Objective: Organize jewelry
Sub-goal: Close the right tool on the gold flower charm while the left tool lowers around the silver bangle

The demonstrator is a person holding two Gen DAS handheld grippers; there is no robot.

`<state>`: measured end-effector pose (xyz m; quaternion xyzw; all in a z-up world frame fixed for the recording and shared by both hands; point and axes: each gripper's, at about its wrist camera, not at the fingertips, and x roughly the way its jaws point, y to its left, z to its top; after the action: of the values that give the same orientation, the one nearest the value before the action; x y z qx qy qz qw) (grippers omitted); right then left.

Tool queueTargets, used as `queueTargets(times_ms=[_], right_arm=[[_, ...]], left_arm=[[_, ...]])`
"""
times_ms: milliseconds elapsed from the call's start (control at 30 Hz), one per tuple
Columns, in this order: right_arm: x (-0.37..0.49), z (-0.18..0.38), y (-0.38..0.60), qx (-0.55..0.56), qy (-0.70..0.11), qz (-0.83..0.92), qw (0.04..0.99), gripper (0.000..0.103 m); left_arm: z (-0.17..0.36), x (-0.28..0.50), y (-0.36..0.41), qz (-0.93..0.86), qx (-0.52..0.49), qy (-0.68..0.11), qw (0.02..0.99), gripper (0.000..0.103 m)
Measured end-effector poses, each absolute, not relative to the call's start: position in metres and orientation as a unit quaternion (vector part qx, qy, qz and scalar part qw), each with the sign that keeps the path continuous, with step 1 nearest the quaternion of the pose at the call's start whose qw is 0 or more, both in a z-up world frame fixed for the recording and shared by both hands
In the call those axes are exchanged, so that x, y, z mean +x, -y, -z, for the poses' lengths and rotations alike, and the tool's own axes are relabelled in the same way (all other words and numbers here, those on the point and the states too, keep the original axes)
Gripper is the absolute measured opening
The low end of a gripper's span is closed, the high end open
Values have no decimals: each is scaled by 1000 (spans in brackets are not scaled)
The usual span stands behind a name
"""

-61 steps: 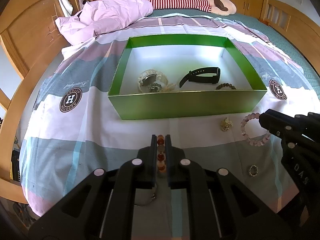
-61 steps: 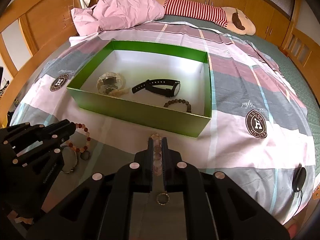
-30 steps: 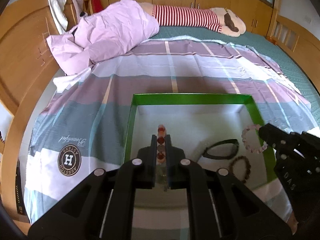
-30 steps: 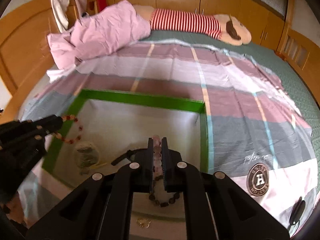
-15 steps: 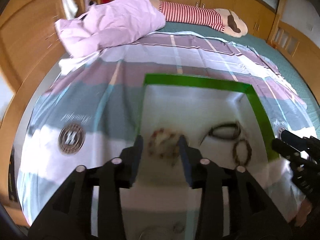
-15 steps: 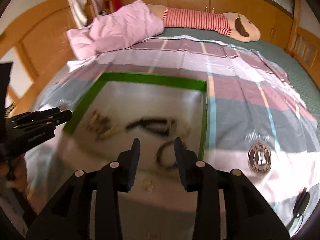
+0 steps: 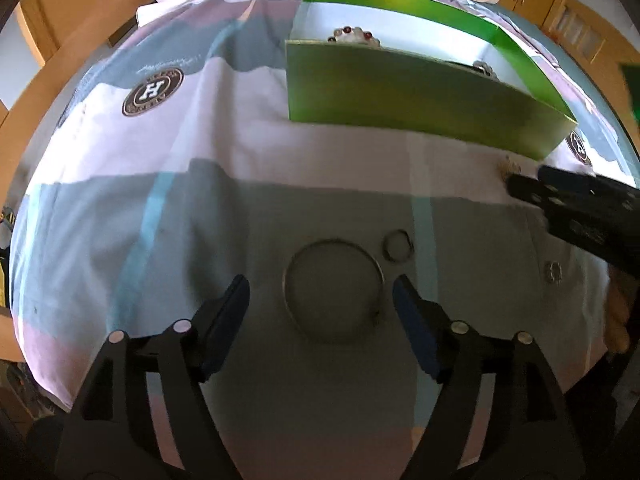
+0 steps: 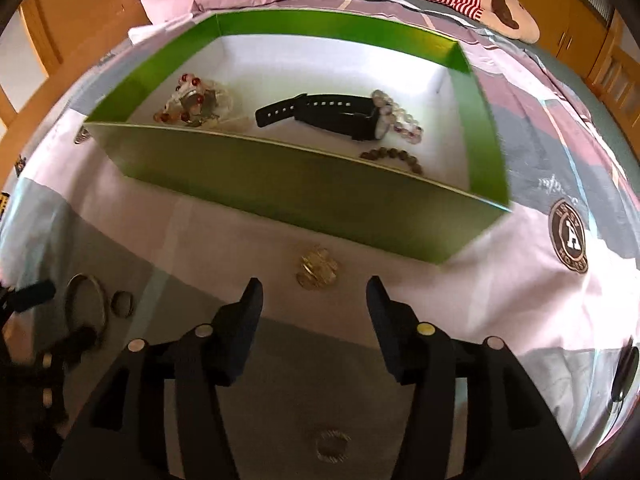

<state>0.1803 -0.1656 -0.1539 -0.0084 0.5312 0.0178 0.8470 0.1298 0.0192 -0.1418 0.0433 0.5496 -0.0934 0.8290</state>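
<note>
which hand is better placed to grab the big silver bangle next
Left. The left gripper is open with the silver bangle lying right between its jaws on the bedsheet. The right gripper is open over the gold brooch instead.

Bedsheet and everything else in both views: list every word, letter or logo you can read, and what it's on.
"H": centre of the round brown emblem on the bedsheet.
"H", seen tilted: a second emblem right of the green box.
Ring lettering on both emblems: too blurred.
Cursive script above the first emblem: unreadable.
Nothing else legible.
</note>
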Motion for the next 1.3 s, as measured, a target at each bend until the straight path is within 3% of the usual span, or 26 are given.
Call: queueTargets(times_ms=[67,133,167,200,467,567,633,800,867,1000,1300], right_arm=[[186,157,160,-17,-528,-13,849,53],[191,161,160,-18,-532,0,847,38],[192,164,161,-11,-537,-1,844,24],[194,164,162,-6,-538,-2,843,23],[163,162,161,-16,-547,-24,837,23],[151,161,163,-7,-551,-23,834,23],[148,161,164,-4,-554,-22,832,23],[141,160,153,-25,-551,-21,834,23],[138,161,150,-32,-549,-18,835,23],[137,160,148,-35,-549,-18,835,23],[132,163,146,-30,-547,-14,837,23]], left_arm=[[143,131,-18,95,43,-549,829,77],[145,133,-19,93,42,-549,830,77],[146,134,-19,92,41,-549,830,77],[146,135,-19,91,41,-549,830,77],[150,138,-20,102,34,-544,832,58],[150,136,-17,103,39,-543,833,59],[149,134,-15,111,38,-541,833,72],[151,131,-8,114,49,-541,832,76],[156,131,-5,111,58,-545,829,74],[155,128,-5,105,65,-535,836,58],[153,126,-4,97,75,-520,846,58]])
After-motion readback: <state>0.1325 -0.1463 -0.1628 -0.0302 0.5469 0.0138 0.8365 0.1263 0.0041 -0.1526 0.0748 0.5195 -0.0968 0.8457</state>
